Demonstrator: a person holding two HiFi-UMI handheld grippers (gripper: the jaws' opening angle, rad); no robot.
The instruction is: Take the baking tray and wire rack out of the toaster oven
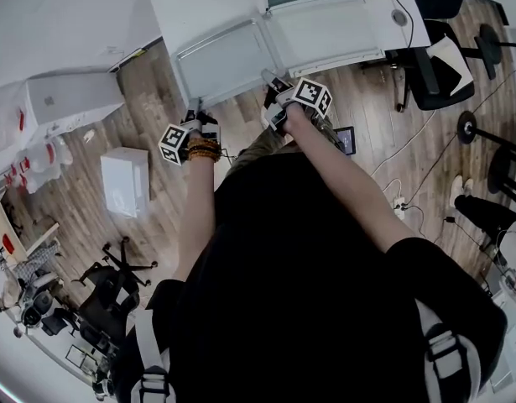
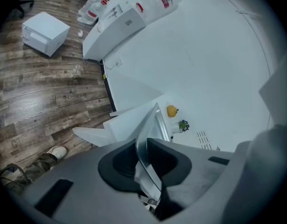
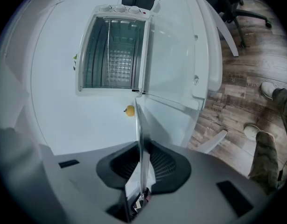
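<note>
Both the left gripper (image 2: 144,164) and the right gripper (image 3: 141,171) are pinching the baking tray's (image 1: 224,61) 6 o'clock rim; uneven pulling is risking it twisting free.

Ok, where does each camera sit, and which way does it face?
Head view: on the person's head, looking steeply down at the baking tray; torso, forearms, left gripper and right gripper show.
Left gripper view: on the left gripper, facing the white table; jaws on tray, one shoe.
Right gripper view: on the right gripper, facing the open toaster oven; jaws on tray, both shoes.
Shared: both gripper views show a yellow object.
</note>
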